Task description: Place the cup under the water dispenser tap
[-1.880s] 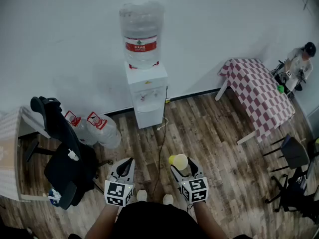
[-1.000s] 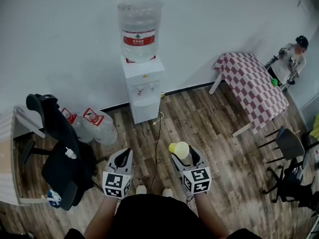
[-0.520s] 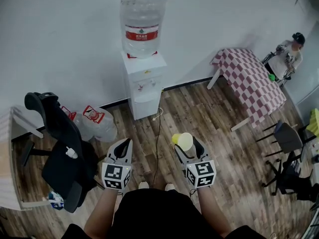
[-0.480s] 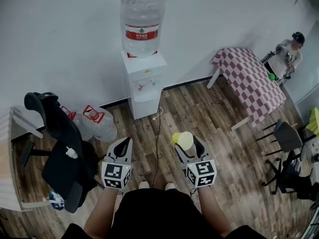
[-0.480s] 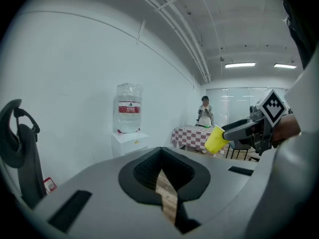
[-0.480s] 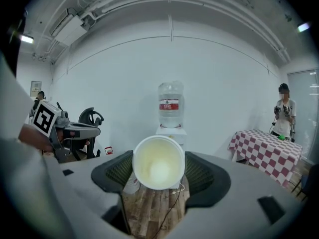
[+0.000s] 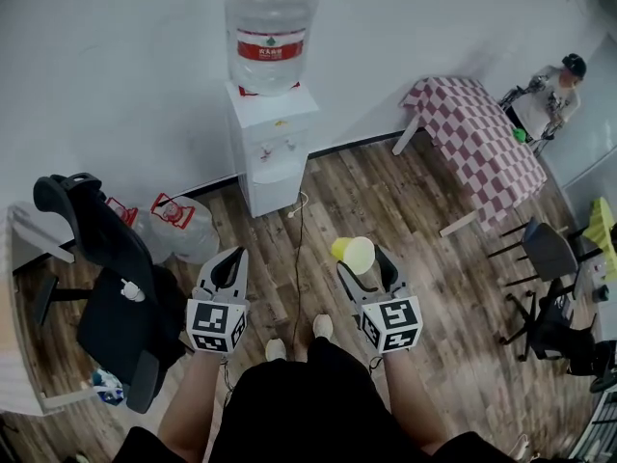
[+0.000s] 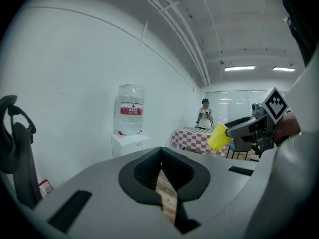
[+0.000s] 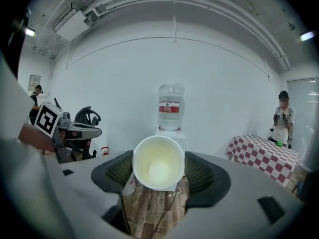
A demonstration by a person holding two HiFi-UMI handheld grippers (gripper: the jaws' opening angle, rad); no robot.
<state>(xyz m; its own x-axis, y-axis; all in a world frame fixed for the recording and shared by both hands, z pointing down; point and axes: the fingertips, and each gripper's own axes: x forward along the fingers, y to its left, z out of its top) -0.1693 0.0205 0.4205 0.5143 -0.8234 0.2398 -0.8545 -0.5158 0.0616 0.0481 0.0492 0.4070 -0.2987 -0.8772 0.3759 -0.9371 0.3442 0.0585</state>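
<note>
In the right claw sits an empty cup.

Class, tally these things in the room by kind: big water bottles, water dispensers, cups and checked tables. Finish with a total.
water bottles: 3
water dispenser: 1
cup: 1
checked table: 1
Total: 6

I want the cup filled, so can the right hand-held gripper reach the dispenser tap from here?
Probably not yet: the right hand-held gripper, holding the cup, is well short of the water dispenser, though open floor lies between.
</note>
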